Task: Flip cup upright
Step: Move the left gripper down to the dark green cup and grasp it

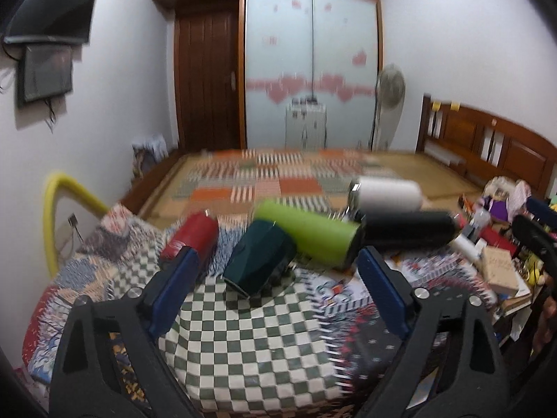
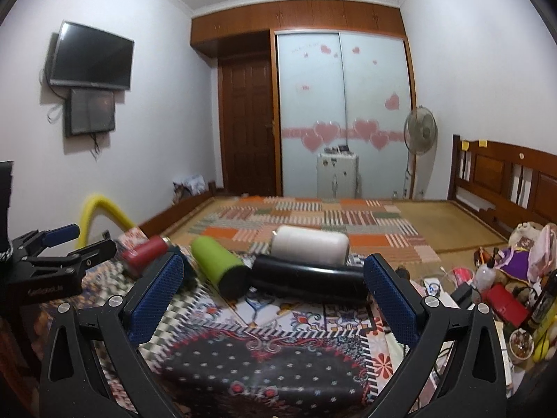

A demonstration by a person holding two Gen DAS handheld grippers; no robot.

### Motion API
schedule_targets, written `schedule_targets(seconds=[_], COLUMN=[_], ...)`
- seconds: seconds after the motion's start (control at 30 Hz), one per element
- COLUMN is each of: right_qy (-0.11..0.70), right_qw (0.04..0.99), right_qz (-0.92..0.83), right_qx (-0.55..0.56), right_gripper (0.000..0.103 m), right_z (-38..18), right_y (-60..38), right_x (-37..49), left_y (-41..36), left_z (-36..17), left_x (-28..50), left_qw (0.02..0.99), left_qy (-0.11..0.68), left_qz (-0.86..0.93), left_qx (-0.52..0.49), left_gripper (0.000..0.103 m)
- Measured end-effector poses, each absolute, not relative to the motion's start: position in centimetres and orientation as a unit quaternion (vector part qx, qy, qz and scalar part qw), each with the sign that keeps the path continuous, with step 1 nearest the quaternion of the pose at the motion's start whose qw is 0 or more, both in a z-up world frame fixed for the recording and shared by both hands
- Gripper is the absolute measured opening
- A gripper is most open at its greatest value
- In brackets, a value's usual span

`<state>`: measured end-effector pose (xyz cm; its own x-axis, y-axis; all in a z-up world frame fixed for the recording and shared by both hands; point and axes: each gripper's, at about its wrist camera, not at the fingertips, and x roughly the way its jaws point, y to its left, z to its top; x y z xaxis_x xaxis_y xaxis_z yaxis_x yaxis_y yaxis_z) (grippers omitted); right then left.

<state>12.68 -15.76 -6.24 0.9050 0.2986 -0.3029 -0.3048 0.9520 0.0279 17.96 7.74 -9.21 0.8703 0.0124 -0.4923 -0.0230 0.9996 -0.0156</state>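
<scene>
Here, dark green faceted cup (image 1: 259,256) on its side, left gripper (image 1: 275,271) spread, empty

You've got five cups lying on their sides on the quilt (image 1: 250,331): leftmost cup (image 1: 193,238), then the faceted cup (image 1: 259,256), then the long middle cup (image 1: 308,231). Right of that, the far-right cup (image 1: 409,226) lies in front of the rear cup (image 1: 386,193). The bed (image 1: 264,174) stretches behind them.

We are seeing dim, even indoor light, soft shadows. Left wrist view is smearing with motion blur; right wrist view sharper. Fisheye is bending walls, darkening corners of both frames.
</scene>
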Motion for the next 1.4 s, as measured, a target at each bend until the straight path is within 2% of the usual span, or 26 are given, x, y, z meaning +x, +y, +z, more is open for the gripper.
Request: schedule_targets(seconds=[0.4, 0.77, 0.87, 1.2, 1.4], right_qy=[0.210, 0.217, 0.220, 0.227, 0.225], right_qw=[0.965, 0.961, 0.959, 0.958, 0.959], right_qz=[0.154, 0.173, 0.176, 0.175, 0.174], right_qx=[-0.016, -0.017, -0.020, -0.018, -0.018], right_gripper=[0.103, 0.103, 0.103, 0.103, 0.103], right_z=[-9.0, -9.9, -10.1, -10.5, -10.3], right_y=[-15.0, -13.9, -13.7, -13.8, -14.0], right_x=[17.7, 19.8, 19.9, 20.5, 20.2], left_y=[10.4, 9.8, 9.7, 10.2, 10.0], left_z=[-15.5, -18.1, -18.8, -19.6, -19.3], left_x=[28.8, 32.5, 33.3, 33.7, 32.8], left_qw=[0.921, 0.891, 0.884, 0.880, 0.877], left_qy=[0.390, 0.449, 0.461, 0.472, 0.478], left_qz=[-0.019, -0.050, -0.058, -0.044, -0.044], left_qx=[0.014, 0.051, 0.046, 0.028, 0.026], left_gripper=[0.091, 0.091, 0.084, 0.071, 0.070])
